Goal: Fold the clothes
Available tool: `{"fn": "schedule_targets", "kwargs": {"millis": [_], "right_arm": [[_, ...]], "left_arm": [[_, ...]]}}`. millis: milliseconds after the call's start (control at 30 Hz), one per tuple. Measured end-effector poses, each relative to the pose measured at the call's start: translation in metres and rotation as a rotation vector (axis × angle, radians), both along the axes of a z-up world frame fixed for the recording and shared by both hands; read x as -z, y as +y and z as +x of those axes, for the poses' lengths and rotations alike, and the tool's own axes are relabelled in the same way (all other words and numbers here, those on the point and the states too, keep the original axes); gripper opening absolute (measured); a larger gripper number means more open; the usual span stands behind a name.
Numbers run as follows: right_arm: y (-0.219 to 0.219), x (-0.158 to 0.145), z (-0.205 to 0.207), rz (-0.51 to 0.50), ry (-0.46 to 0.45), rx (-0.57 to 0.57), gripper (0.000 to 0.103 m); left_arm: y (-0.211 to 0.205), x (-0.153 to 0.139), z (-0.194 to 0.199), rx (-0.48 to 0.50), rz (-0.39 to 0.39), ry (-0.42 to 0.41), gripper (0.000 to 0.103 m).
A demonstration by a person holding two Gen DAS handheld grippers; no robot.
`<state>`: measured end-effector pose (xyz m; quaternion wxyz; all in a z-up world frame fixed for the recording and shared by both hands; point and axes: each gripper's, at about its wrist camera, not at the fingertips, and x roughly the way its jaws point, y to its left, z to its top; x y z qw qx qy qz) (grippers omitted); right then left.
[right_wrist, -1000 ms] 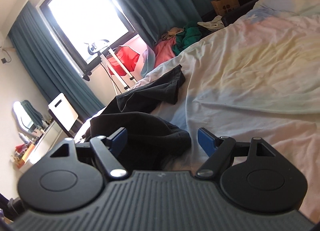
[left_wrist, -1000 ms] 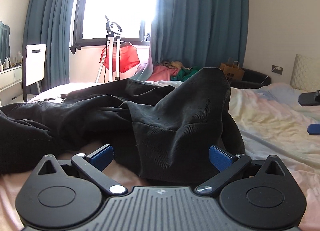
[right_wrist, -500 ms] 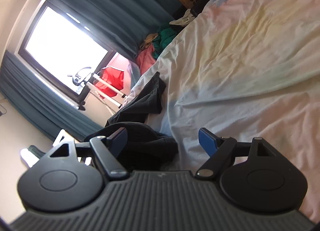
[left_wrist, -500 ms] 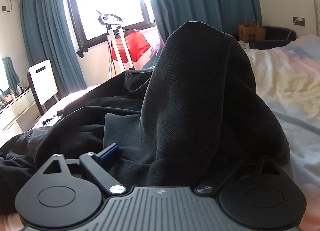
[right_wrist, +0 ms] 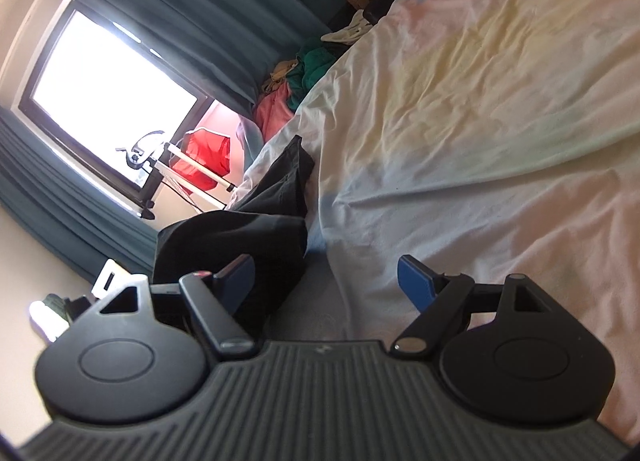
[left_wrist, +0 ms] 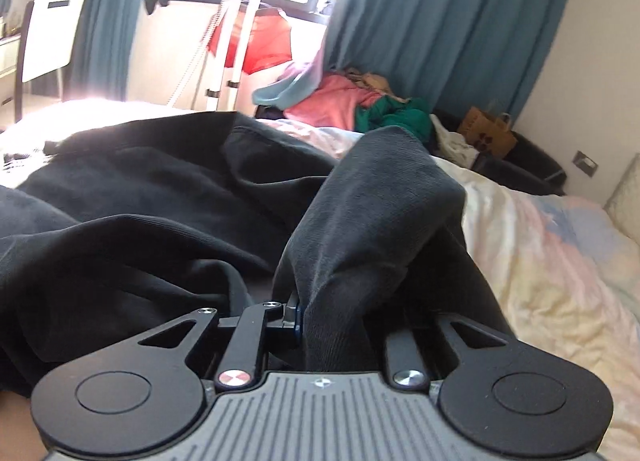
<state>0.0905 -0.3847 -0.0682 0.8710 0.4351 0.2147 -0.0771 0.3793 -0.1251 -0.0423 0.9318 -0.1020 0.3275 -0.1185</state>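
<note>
Now, left tongs (left_wrist: 320, 325): just squeezed together, pinching the black clothes (left_wrist: 372, 229).
Right tongs (right_wrist: 326, 285): wide apart, holding nothing.
Clothes: bunched on the bed (right_wrist: 480, 101).

text: none legible | brown paper bag (left_wrist: 486, 133) at 2 o'clock, left wrist view: dark printed marks, unreadable | same bag at 12 o'clock, right wrist view: dark round marks, no letters

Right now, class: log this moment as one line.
left gripper: just closed on black garment | right gripper: open, beside garment | bed sheet: rumpled
</note>
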Motion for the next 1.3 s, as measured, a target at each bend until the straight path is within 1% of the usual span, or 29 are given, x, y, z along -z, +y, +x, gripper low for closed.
{"fn": "schedule_targets", "kwargs": {"millis": [100, 167, 233, 333, 400, 433, 500, 567, 633, 700, 733, 767, 867, 933, 1000, 1067, 1100, 1133, 1167, 1233, 1300], "right_arm": [[0.007, 0.005, 0.007, -0.011, 0.028, -0.038, 0.082], [0.011, 0.007, 0.012, -0.016, 0.041, -0.056, 0.082], [0.015, 0.011, 0.019, -0.025, 0.053, -0.076, 0.081], [0.02, 0.02, 0.03, -0.003, 0.061, -0.109, 0.081], [0.023, 0.027, 0.038, 0.063, 0.044, -0.146, 0.081], [0.024, 0.031, 0.042, 0.104, 0.031, -0.168, 0.081], [0.028, 0.039, 0.048, 0.186, 0.006, -0.206, 0.081], [0.033, 0.045, 0.051, 0.25, -0.021, -0.227, 0.081], [0.036, 0.05, 0.051, 0.317, -0.068, -0.225, 0.076], [0.037, 0.058, 0.053, 0.412, -0.114, -0.233, 0.076], [0.038, 0.062, 0.055, 0.472, -0.132, -0.236, 0.076], [0.039, 0.067, 0.058, 0.528, -0.139, -0.231, 0.076], [0.045, 0.081, 0.071, 0.646, -0.127, -0.207, 0.077], [0.051, 0.093, 0.087, 0.72, -0.107, -0.196, 0.077], [0.057, 0.105, 0.107, 0.752, -0.097, -0.17, 0.077], [0.064, 0.111, 0.131, 0.714, -0.079, -0.163, 0.077], [0.068, 0.112, 0.143, 0.686, -0.067, -0.163, 0.077], [0.072, 0.115, 0.157, 0.679, -0.063, -0.162, 0.077], [0.076, 0.119, 0.172, 0.701, -0.069, -0.161, 0.077], [0.082, 0.126, 0.199, 0.749, -0.083, -0.157, 0.077], [0.089, 0.128, 0.226, 0.765, -0.099, -0.167, 0.078]], "left_arm": [[0.03, 0.014, 0.025, -0.15, -0.014, 0.014, 0.019], [0.045, 0.023, 0.037, -0.198, -0.046, 0.059, 0.019], [0.06, 0.027, 0.045, -0.188, -0.054, 0.073, 0.02], [0.074, 0.021, 0.041, -0.122, -0.033, 0.045, 0.031], [0.073, 0.011, 0.024, -0.087, -0.018, 0.017, 0.054], [0.072, 0.004, 0.013, -0.066, -0.012, 0.001, 0.059], [0.079, -0.006, -0.014, -0.027, -0.004, -0.027, 0.075], [0.087, -0.016, -0.045, 0.002, 0.002, -0.052, 0.082], [0.097, -0.02, -0.081, 0.0, -0.012, -0.059, 0.083], [0.107, -0.024, -0.118, -0.005, -0.033, -0.066, 0.084], [0.113, -0.023, -0.136, -0.018, -0.06, -0.073, 0.086], [0.117, -0.022, -0.15, -0.026, -0.084, -0.079, 0.088], [0.122, -0.016, -0.184, -0.05, -0.125, -0.08, 0.088], [0.123, -0.015, -0.188, -0.043, -0.147, -0.083, 0.088], [0.128, -0.015, -0.188, -0.031, -0.173, -0.086, 0.088], [0.133, -0.014, -0.187, -0.016, -0.193, -0.099, 0.088], [0.134, -0.012, -0.186, -0.006, -0.183, -0.134, 0.089], [0.135, -0.009, -0.184, -0.001, -0.173, -0.162, 0.09], [0.135, -0.005, -0.182, -0.006, -0.167, -0.174, 0.091], [0.141, 0.007, -0.174, -0.017, -0.183, -0.164, 0.091], [0.149, 0.017, -0.163, -0.034, -0.222, -0.111, 0.091]]}}
